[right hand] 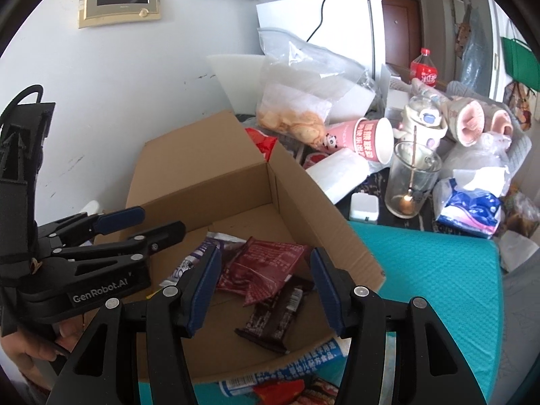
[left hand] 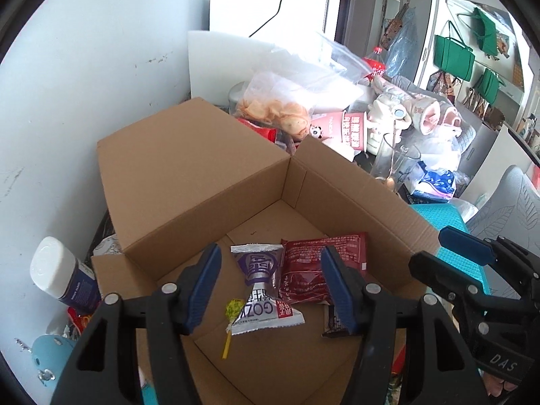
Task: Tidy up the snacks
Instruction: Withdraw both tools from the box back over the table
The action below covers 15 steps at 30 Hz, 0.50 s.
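Both wrist views close above the open cardboard box [left hand: 202, 182], angled down, left view from its left, sharing its interior

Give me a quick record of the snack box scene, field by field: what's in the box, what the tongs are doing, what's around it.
container: open cardboard box
in box: dark red packet, silver-purple packet, yellow lollipop, dark brown bar
left tongs: open, empty, over the box
right tongs: open, empty, over the box
beside box: teal mat
behind box: bag of chips, pink paper cup, glass with spoon, cola bottle
near edge: more packets outside the box
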### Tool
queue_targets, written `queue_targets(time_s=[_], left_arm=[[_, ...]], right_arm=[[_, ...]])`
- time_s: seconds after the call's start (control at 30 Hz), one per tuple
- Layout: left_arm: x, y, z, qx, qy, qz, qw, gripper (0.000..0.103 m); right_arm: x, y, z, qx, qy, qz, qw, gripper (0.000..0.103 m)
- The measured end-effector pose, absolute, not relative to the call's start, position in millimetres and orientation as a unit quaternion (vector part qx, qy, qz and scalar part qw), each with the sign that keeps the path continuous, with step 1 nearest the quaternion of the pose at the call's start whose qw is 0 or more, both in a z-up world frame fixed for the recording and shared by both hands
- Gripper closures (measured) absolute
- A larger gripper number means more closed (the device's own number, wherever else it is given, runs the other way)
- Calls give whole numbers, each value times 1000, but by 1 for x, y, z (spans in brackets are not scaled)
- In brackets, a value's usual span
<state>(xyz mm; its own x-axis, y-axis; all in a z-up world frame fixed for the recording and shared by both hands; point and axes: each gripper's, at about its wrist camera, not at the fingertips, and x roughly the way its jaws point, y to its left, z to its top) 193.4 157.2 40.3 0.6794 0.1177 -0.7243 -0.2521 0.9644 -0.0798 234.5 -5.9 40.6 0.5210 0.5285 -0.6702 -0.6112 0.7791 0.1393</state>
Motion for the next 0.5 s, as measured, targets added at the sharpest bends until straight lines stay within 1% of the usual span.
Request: queue_targets(time_s=[0.23,0.3,0.5], left_arm=[[162,138,67,-71,363,88,925,43],[153,130,74,-63,356,84,928,43],[126,103,86,-46,343,63,936,43]], right_arm=[[207,-27,65,-59,337,316,885,47],[198,-33,71,-61,327,313,890,43],[168,-52,83,-67,308,301,900,41]])
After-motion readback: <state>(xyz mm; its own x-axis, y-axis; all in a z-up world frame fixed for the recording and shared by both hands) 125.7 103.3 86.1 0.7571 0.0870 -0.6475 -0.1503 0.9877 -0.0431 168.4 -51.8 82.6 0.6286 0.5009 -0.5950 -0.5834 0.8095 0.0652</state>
